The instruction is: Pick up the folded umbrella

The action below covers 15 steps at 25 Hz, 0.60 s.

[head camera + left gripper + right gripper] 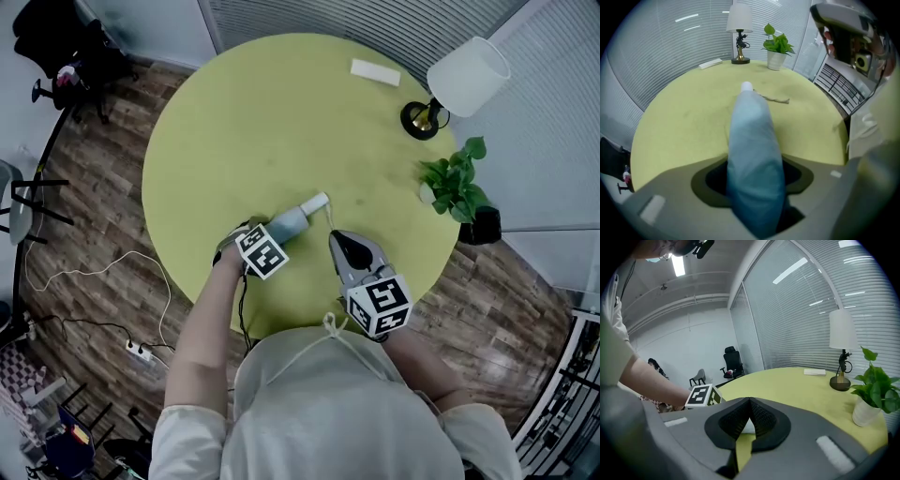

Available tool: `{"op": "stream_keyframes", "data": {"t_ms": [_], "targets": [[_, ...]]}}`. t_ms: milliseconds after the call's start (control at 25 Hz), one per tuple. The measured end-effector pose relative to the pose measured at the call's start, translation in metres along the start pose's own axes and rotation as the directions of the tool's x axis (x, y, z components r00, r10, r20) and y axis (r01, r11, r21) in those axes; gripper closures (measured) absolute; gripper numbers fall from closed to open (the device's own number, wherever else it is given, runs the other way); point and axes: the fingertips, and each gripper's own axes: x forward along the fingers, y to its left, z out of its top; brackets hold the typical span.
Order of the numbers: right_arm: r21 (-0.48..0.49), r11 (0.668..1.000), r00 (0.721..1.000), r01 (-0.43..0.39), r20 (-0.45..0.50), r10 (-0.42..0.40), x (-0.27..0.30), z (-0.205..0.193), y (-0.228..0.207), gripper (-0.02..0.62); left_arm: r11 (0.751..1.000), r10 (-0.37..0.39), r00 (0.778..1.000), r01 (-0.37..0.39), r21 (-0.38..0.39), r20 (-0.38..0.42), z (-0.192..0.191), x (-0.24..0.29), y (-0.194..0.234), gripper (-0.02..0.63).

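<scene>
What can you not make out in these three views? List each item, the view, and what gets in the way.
1. The folded umbrella, handle end: left gripper view, buried between the jaws of the left gripper.
2. A pale object behind the closed jaws of the right gripper: right gripper view, mostly blocked by them.
3. A flat white item across the table: head view, too small to identify.

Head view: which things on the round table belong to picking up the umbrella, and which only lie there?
Belong to the job: folded umbrella; left claw, shut on it; right claw, shut, holding nothing.
Lying about: table lamp; potted plant; flat white box.
</scene>
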Motion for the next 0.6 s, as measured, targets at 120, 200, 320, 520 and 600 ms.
{"op": "stream_keyframes", "data": {"t_ms": [120, 200, 320, 520, 600], "targets": [[-0.014, 1.000, 1.000, 0.014, 0.007, -0.014, -0.013, 0.003, 0.010, 0.595, 0.999, 0.017, 0.999, -0.016, 0.032, -0.028, -0.002, -0.004, -0.008, 0.348], [-0.027, 0.999, 1.000, 0.022, 0.011, -0.022, -0.021, 0.005, 0.018, 0.595, 0.997, 0.010, 0.999, -0.006, 0.083, -0.048, -0.007, -0.008, -0.020, 0.353], [-0.044, 0.998, 0.999, 0.033, 0.028, -0.032, -0.030, 0.007, 0.024, 0.595, 0.992, -0.008, 0.998, 0.016, 0.127, -0.066, -0.015, -0.012, -0.037, 0.351], [-0.044, 0.998, 0.997, 0.054, 0.048, -0.052, -0.048, 0.004, 0.028, 0.595, 0.999, 0.022, 0.999, -0.023, 0.040, 0.041, -0.007, -0.031, -0.045, 0.348], [-0.047, 0.997, 0.997, 0.059, 0.060, -0.056, -0.053, 0.005, 0.031, 0.595, 0.998, 0.063, 0.992, -0.064, 0.010, 0.108, 0.003, -0.053, -0.039, 0.347]]}}
